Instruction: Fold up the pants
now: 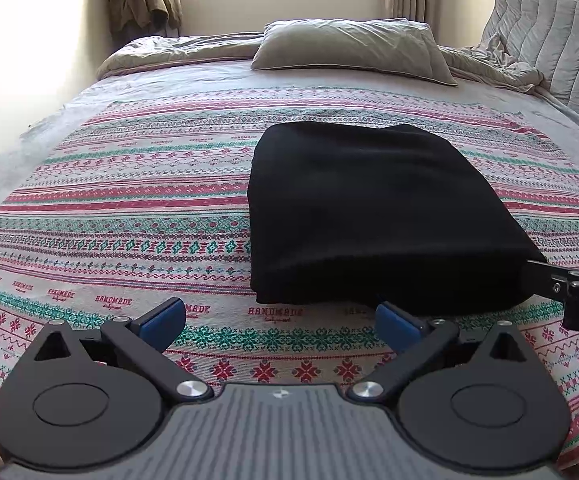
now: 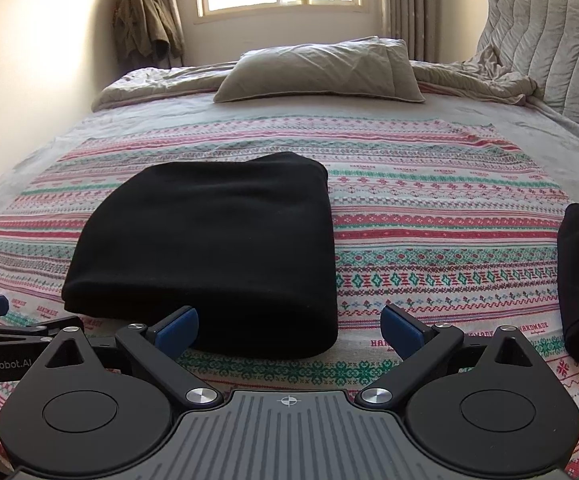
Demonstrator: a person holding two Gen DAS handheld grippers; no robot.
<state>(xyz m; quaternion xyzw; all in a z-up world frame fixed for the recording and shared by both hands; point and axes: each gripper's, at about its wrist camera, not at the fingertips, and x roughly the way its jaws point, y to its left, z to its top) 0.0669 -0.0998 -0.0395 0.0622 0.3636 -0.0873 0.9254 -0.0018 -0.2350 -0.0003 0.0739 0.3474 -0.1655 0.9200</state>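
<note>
— Both sets of tongs stood wide apart and empty: the left gripper [image 1: 279, 320] short of the pants [image 1: 369, 216], which lay folded on the patterned blanket [image 1: 129, 216]

— The right gripper [image 2: 289, 328] too. Soft, floppy cloth, light I'd judge; best pinched through all layers at the near edge

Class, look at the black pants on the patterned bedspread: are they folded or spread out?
Folded. The black pants lie as a compact, thick rectangle with a rounded doubled edge nearest the camera, no legs trailing; both claws are open and off them.
</note>
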